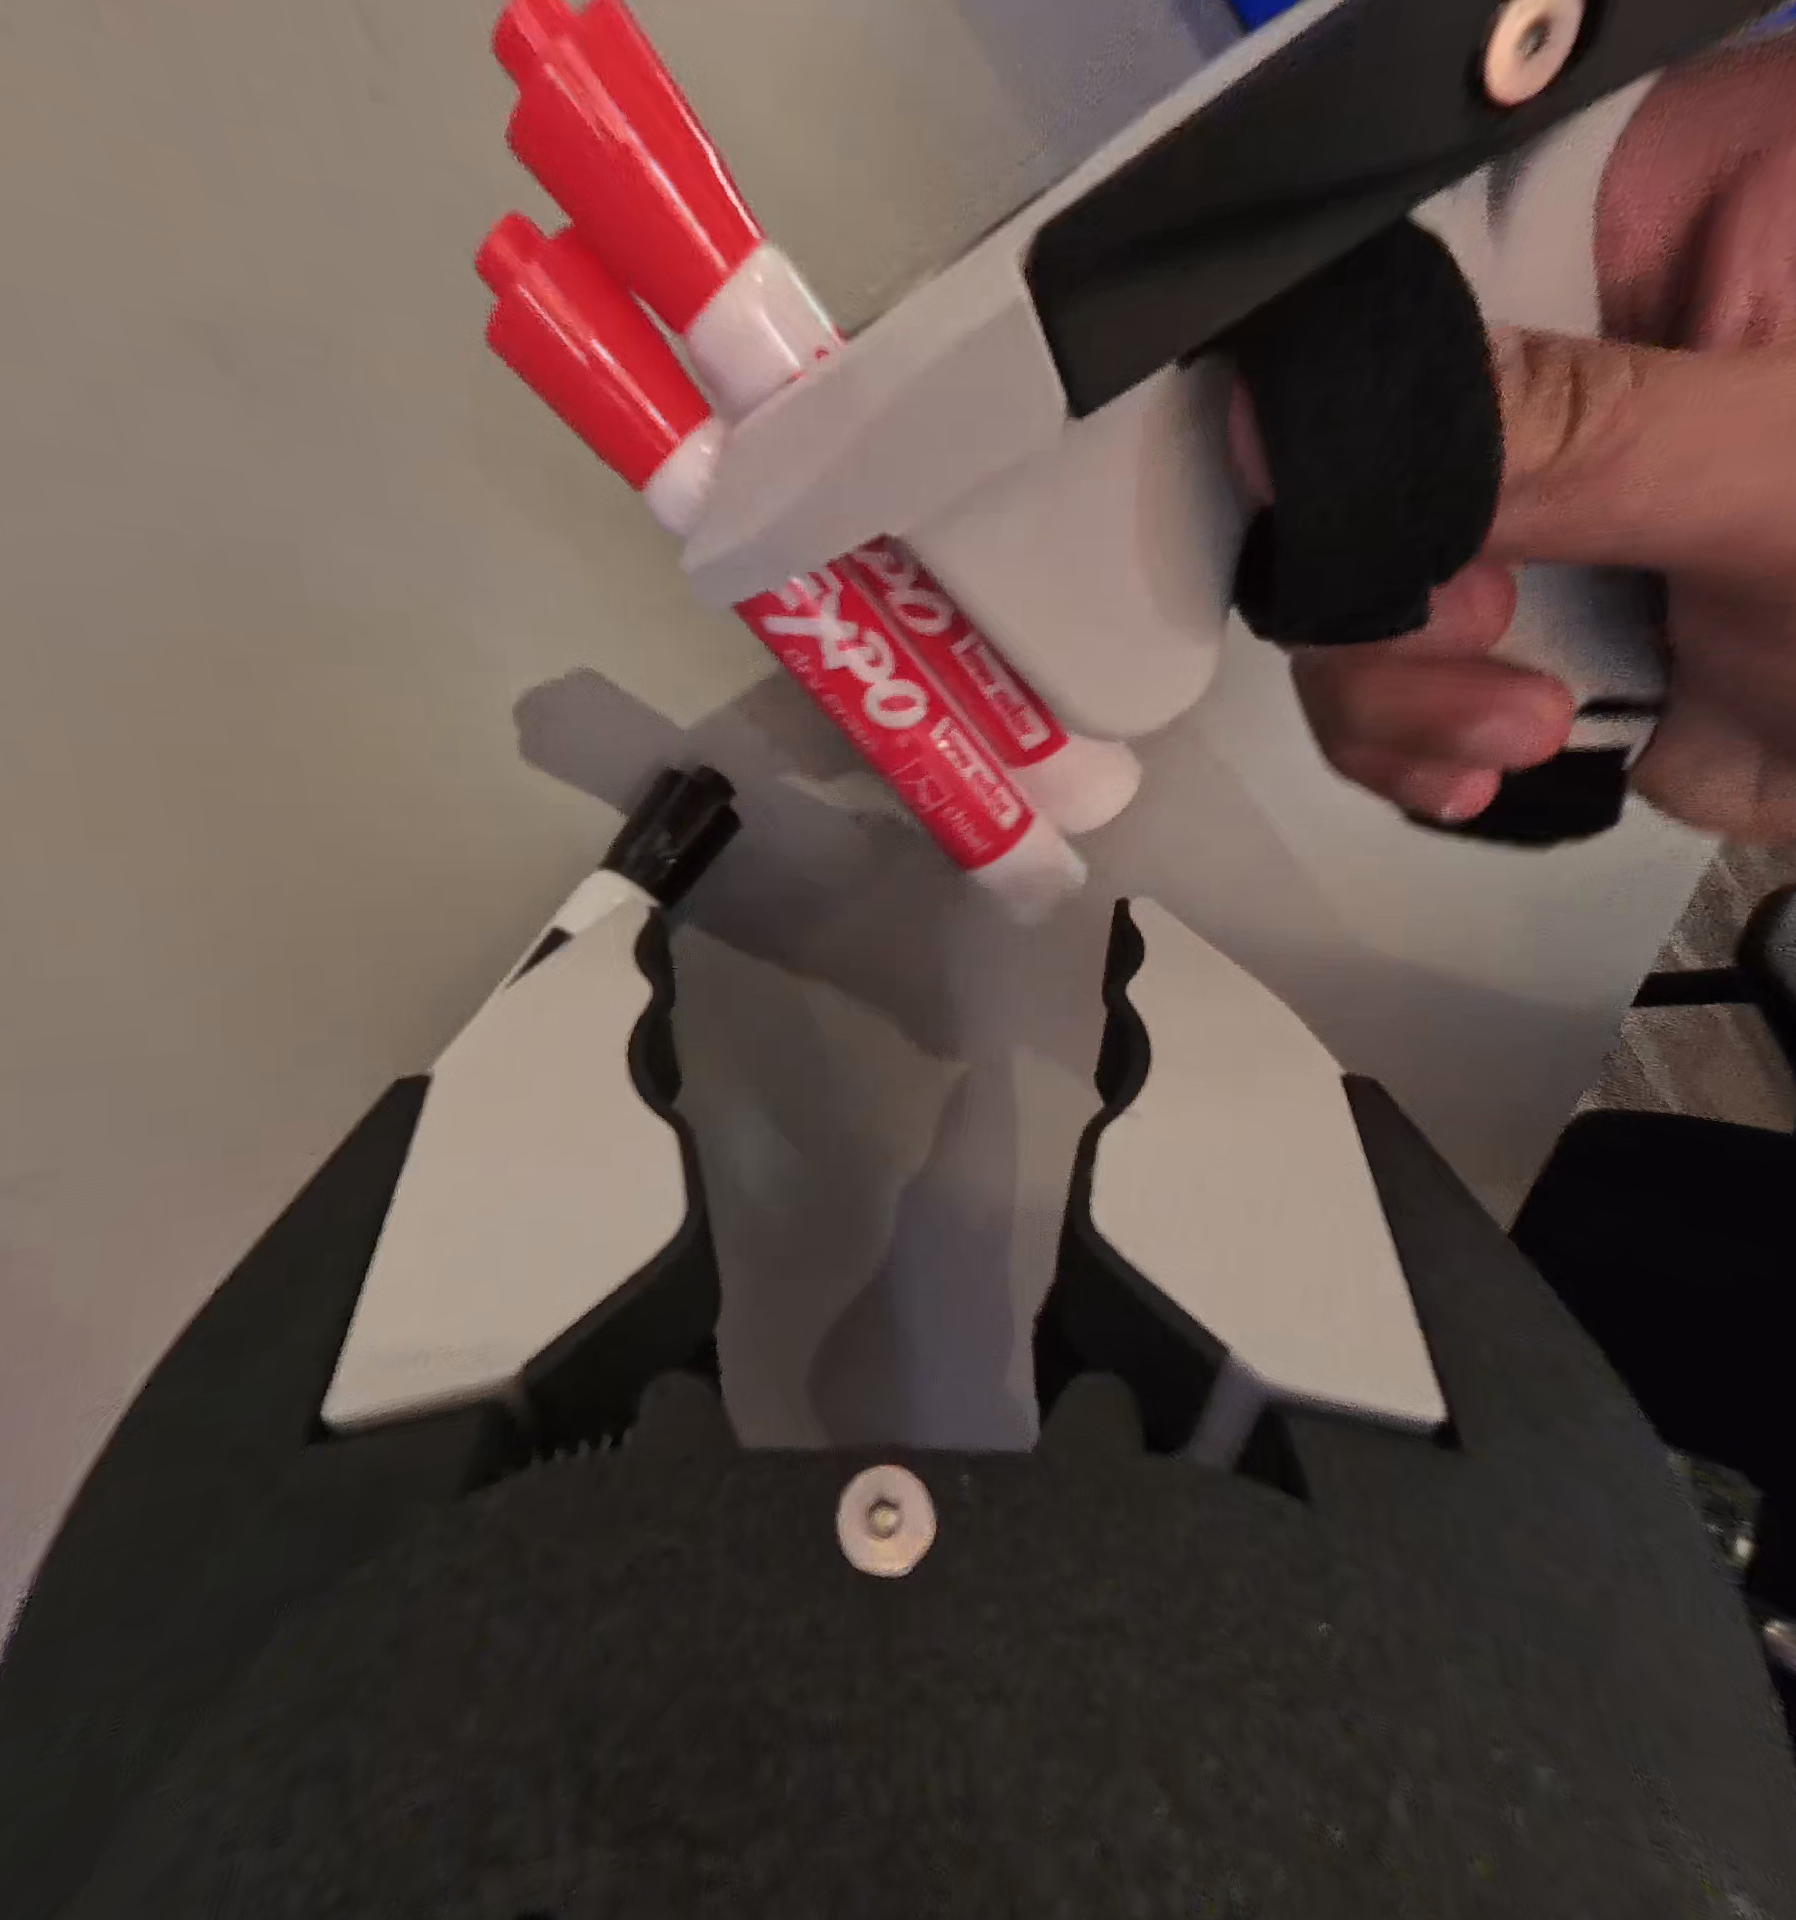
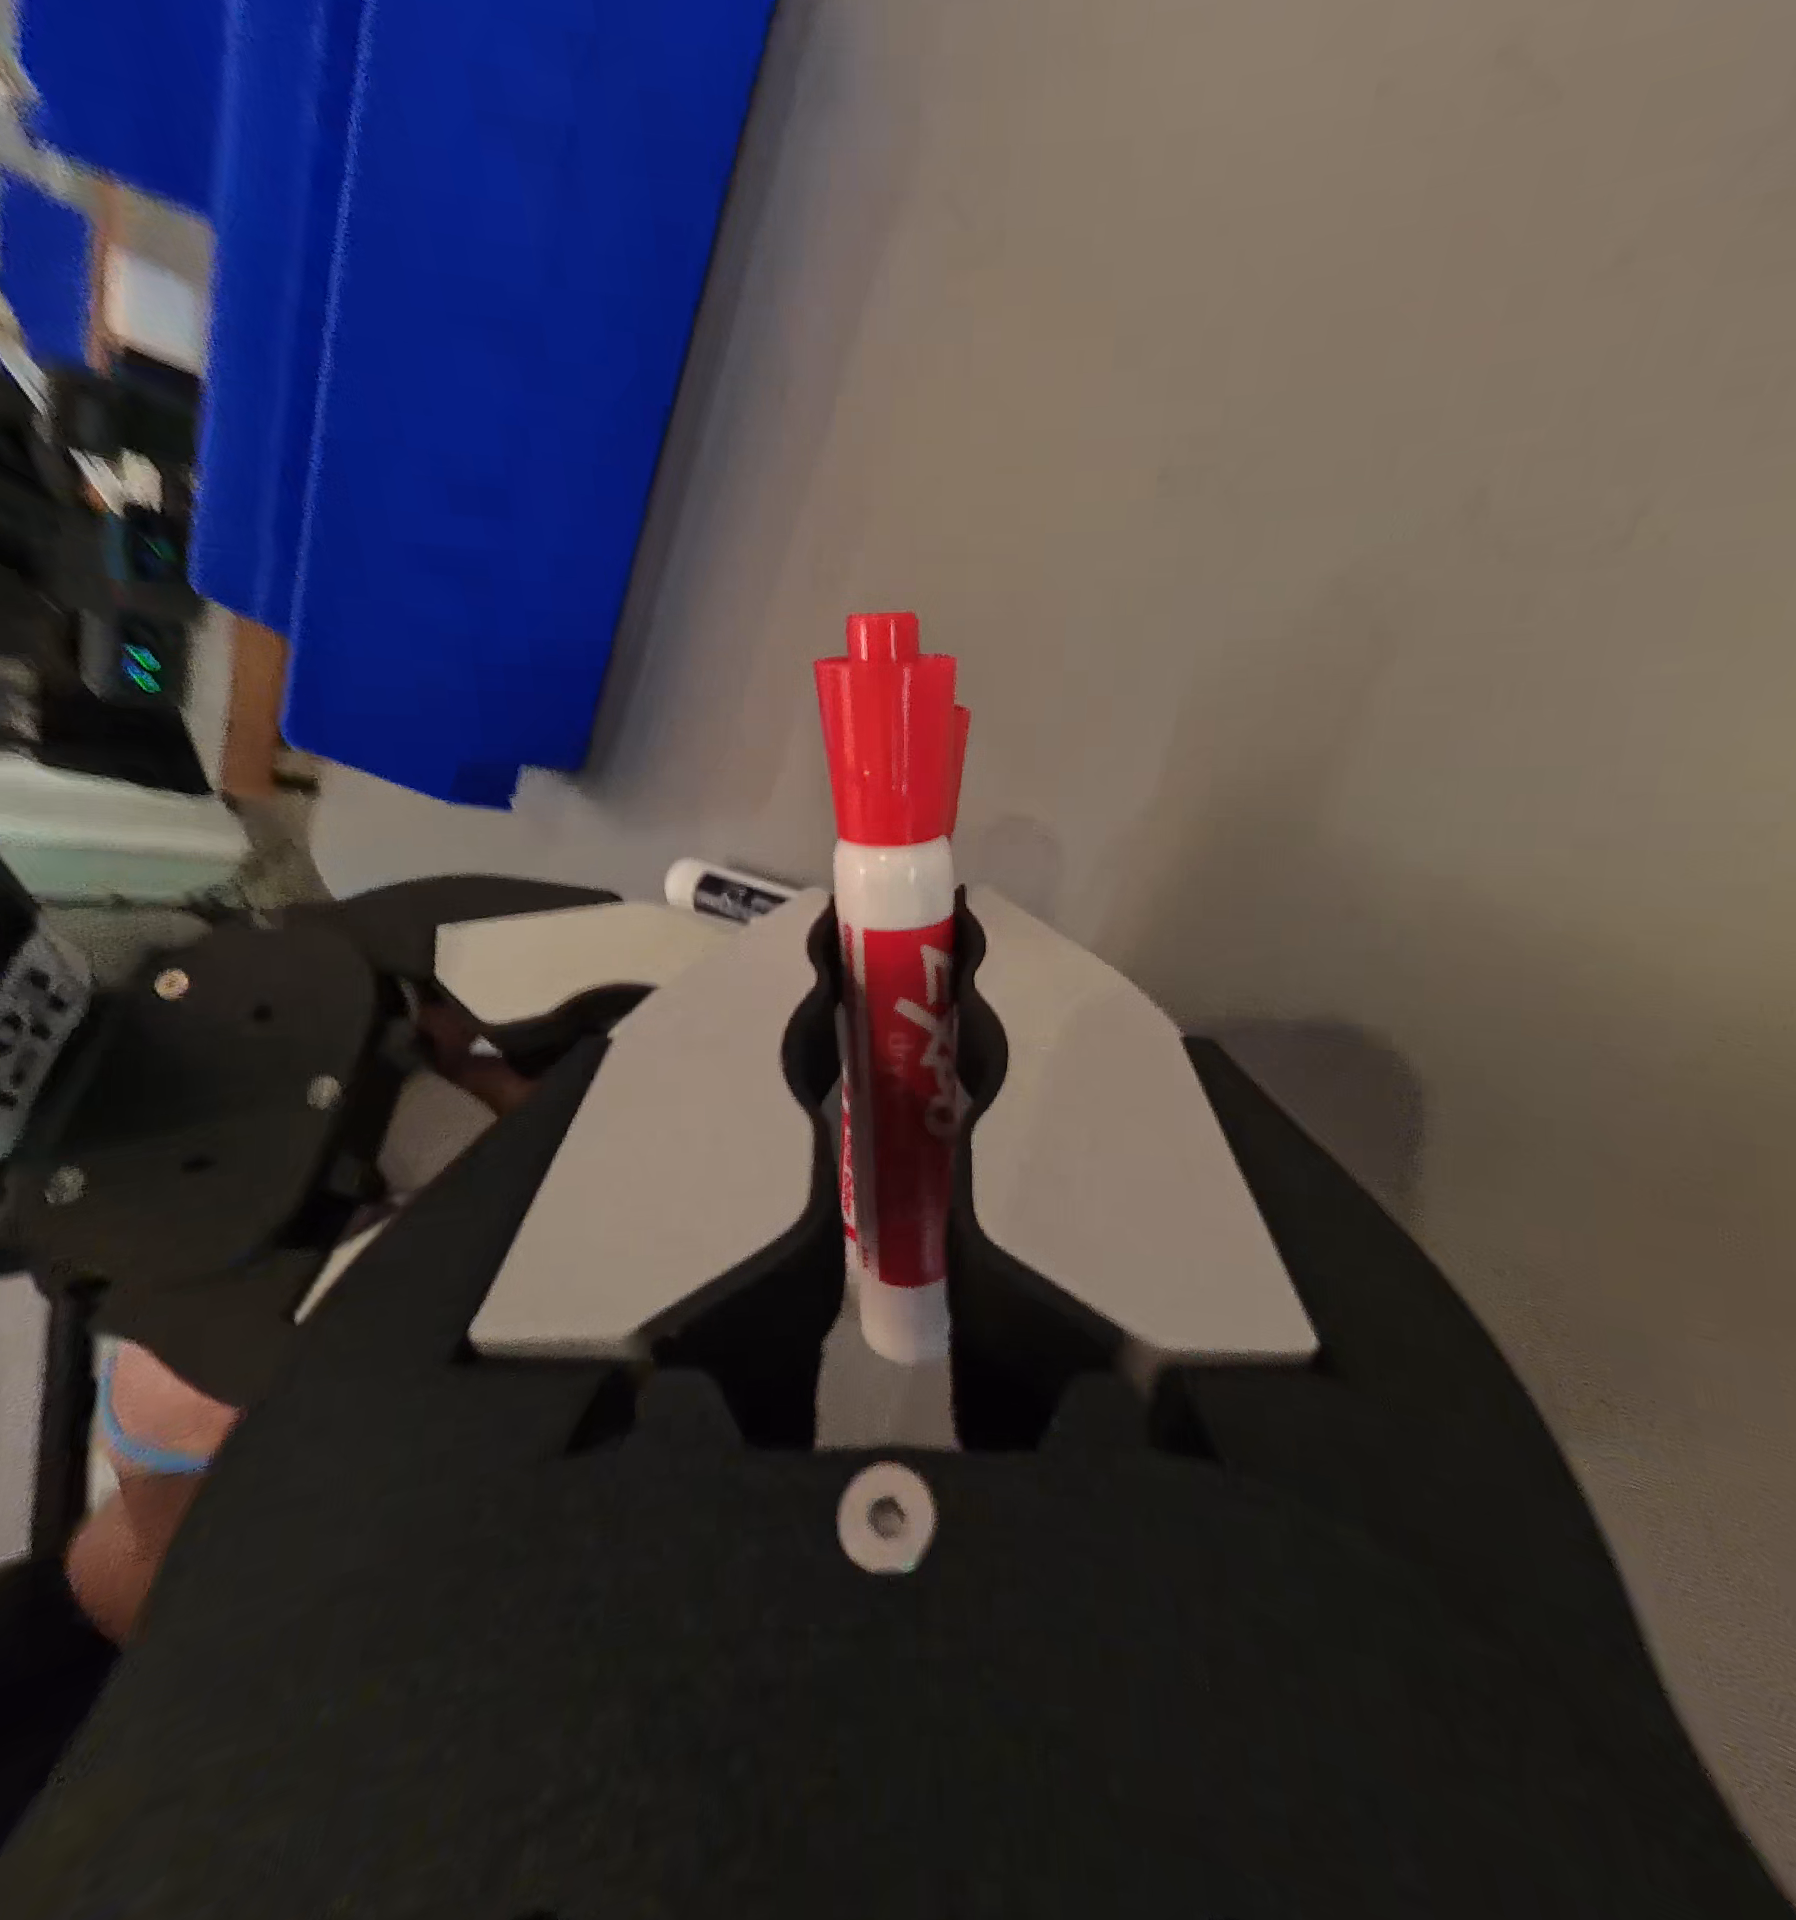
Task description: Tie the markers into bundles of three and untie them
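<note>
My right gripper [image 2: 896, 920] is shut on a bunch of red markers [image 2: 889, 758] with white barrels, held upright above the pale table [image 2: 1393, 520]. In the left wrist view the same gripper [image 1: 743, 504] comes in from the upper right, held by a hand, with the red markers [image 1: 613, 343] slanting through it; at least two show. My left gripper [image 1: 889, 925] is open and empty just below the markers' lower ends. A black marker [image 1: 678, 831] lies on the table behind its left fingertip, partly hidden; it also shows in the right wrist view [image 2: 728, 888].
The table's edge [image 1: 1600, 987] runs along the right, with a dark chair [image 1: 1704, 1299] beyond it. A blue cloth [image 2: 458, 364] hangs at the back left, beside cluttered shelves [image 2: 42, 520]. My left gripper [image 2: 250, 1039] sits low at the left. The left gripper's tips are roughly 6 cm from the right gripper's.
</note>
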Motion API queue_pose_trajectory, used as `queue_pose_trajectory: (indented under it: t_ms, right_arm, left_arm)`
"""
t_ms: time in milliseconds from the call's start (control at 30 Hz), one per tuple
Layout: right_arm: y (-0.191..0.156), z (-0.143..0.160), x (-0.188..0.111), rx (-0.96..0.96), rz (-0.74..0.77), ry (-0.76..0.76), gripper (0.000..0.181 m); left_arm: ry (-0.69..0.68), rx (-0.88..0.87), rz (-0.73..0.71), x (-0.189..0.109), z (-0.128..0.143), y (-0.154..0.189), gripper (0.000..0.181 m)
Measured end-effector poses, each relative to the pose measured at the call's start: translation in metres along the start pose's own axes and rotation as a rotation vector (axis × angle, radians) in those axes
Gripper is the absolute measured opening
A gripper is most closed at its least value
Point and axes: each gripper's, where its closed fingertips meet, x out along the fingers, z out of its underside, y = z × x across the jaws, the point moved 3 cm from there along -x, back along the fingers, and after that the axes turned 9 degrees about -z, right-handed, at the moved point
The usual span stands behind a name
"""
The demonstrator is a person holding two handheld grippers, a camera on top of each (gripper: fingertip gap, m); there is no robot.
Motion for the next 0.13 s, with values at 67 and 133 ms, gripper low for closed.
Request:
queue_pose_trajectory:
  t_ms: [67,133]
  right_arm:
    - [0.0017,0.0042,0.0002,0.053,-0.025,0.076,0.018]
    - [0.0034,0.0062,-0.0021,0.106,-0.044,0.157,0.018]
  left_arm:
    - [-0.047,-0.018,-0.043,0.0035,-0.0001,0.0027,0.080]
    - [-0.102,-0.032,-0.087,0.0083,0.0013,0.0020,0.077]
